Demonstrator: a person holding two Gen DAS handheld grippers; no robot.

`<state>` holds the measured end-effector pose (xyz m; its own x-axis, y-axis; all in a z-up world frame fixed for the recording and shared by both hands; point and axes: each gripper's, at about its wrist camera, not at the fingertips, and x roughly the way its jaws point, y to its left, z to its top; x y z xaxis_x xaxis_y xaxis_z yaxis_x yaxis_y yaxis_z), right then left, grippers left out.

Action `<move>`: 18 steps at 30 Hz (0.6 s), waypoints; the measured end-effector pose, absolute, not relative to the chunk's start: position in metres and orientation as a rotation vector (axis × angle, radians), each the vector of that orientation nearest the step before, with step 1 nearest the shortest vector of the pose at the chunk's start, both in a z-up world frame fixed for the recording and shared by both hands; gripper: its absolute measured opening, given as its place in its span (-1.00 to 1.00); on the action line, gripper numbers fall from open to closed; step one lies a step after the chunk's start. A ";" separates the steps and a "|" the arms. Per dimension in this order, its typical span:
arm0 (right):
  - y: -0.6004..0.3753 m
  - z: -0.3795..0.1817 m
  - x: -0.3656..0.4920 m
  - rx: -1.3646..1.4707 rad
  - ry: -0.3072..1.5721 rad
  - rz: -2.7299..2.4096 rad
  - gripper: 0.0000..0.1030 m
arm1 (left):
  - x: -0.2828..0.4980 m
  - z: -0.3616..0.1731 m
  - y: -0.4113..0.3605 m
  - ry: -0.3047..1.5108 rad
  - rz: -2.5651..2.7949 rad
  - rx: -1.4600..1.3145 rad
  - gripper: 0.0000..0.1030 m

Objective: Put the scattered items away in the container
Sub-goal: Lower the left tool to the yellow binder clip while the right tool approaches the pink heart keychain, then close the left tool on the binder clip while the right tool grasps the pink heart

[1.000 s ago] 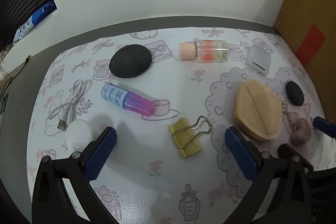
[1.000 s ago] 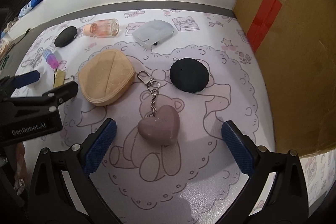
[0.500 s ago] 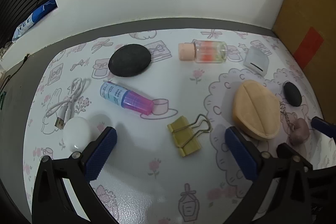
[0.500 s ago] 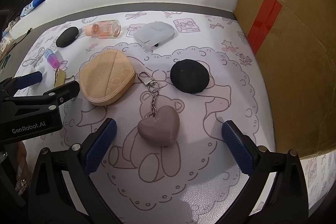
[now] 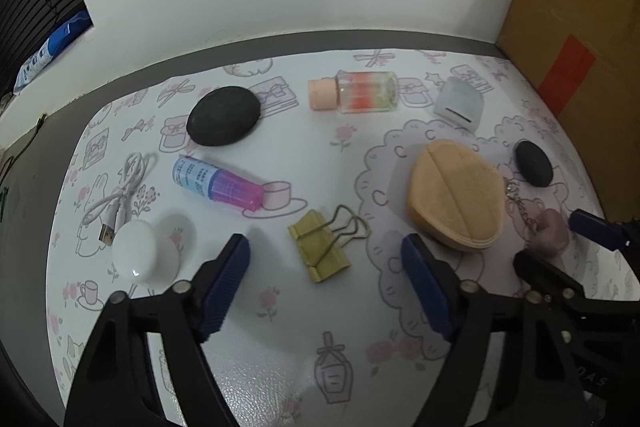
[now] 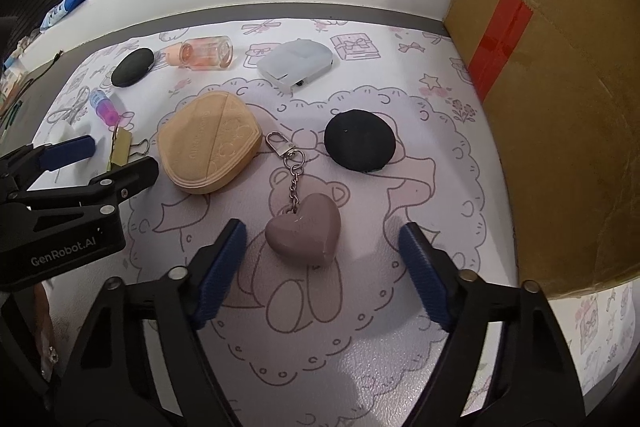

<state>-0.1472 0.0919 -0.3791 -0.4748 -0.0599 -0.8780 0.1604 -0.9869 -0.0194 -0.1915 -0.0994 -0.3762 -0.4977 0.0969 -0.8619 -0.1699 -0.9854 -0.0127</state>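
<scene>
My left gripper is open and empty, just short of a yellow binder clip. Beyond it lie a pink and blue tube, a black stone, a small glass bottle, a white cable and a white round knob. My right gripper is open, its jaws either side of a mauve heart keychain. A tan pouch, a black puck and a pale grey case lie beyond. The cardboard box stands at the right.
The items lie on a patterned mat against a white wall. The left gripper's body shows at the left of the right wrist view. The right gripper's fingertip shows at the right of the left wrist view.
Both grippers have narrowed their opening and edged forward: the left toward the binder clip, the right toward the heart keychain. No item has moved.
</scene>
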 end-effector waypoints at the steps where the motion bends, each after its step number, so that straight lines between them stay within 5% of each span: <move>1: 0.091 -0.378 -0.147 1.533 0.152 -2.586 0.44 | -0.191 -0.375 -0.098 0.113 2.589 -1.480 0.22; 5: 0.090 -0.375 -0.146 1.522 0.160 -2.584 0.07 | -0.189 -0.371 -0.093 0.128 2.581 -1.462 -0.27; 10: 0.093 -0.373 -0.146 1.522 0.157 -2.593 -0.28 | -0.192 -0.371 -0.091 0.122 2.581 -1.477 -0.27; 11: 0.094 -0.373 -0.146 1.521 0.148 -2.593 -0.28 | -0.192 -0.371 -0.092 0.111 2.580 -1.480 -0.28; 13: 0.094 -0.373 -0.145 1.514 0.147 -2.591 -0.28 | -0.192 -0.369 -0.093 0.103 2.600 -1.469 -0.63; 18: 0.095 -0.373 -0.145 1.509 0.133 -2.599 -0.28 | -0.191 -0.371 -0.091 0.104 2.604 -1.471 -0.63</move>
<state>-0.1450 0.0947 -0.3730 -0.4903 -0.0708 -0.8687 0.1594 -0.9872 -0.0095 -0.1906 -0.0908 -0.3705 -0.5080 0.0953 -0.8561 -0.1632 -0.9865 -0.0129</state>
